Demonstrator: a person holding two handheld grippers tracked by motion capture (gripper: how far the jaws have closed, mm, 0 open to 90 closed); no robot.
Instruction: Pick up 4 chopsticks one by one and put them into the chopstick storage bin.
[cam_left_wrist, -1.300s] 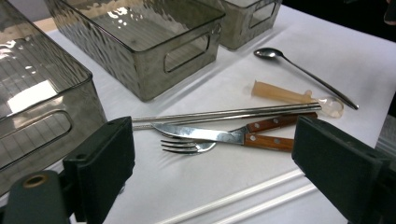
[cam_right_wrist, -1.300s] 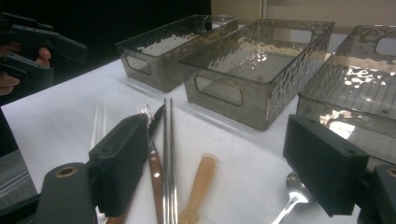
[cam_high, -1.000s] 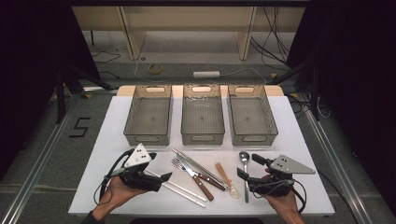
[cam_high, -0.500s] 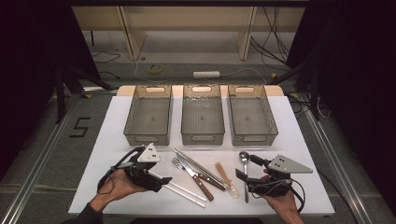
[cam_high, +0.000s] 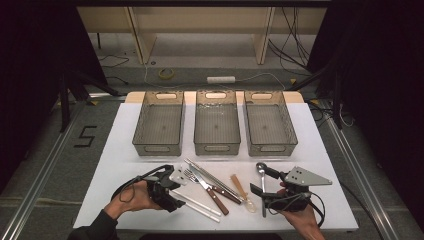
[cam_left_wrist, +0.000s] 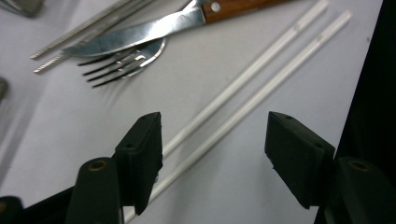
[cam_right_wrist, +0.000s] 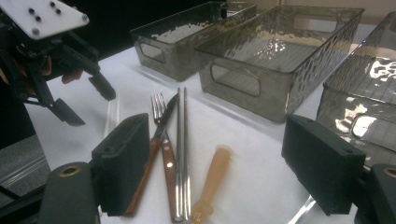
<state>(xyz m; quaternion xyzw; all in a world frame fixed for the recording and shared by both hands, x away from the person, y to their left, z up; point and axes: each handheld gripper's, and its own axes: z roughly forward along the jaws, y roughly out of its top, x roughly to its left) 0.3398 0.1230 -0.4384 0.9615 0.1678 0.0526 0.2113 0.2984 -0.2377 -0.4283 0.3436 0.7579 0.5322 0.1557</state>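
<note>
Two white chopsticks (cam_left_wrist: 252, 88) (cam_high: 202, 205) lie side by side on the white table, near its front edge. My left gripper (cam_left_wrist: 212, 154) (cam_high: 175, 195) is low over them with one jaw on each side. Its jaws have just been closing, and the pads stand clear of the sticks. To the right lie a wooden-handled knife (cam_high: 216, 194), a fork (cam_high: 189, 175), a pair of metal chopsticks (cam_high: 210, 175) and an amber spoon (cam_high: 242, 192). My right gripper (cam_high: 263, 183) (cam_right_wrist: 222, 168) rests open at the front right, with the metal spoon (cam_high: 261, 170) by its jaws.
Three smoky plastic bins stand in a row behind the cutlery: left (cam_high: 137, 131), middle (cam_high: 216, 148), right (cam_high: 290, 131). All three look empty. The table's front edge runs close under both hands. The left gripper (cam_right_wrist: 86, 105) appears in the right gripper view at the upper left.
My left hand has slid right and dipped toward the white chopsticks, and its jaws stand narrower than before. The right hand and the cutlery have stayed put.
</note>
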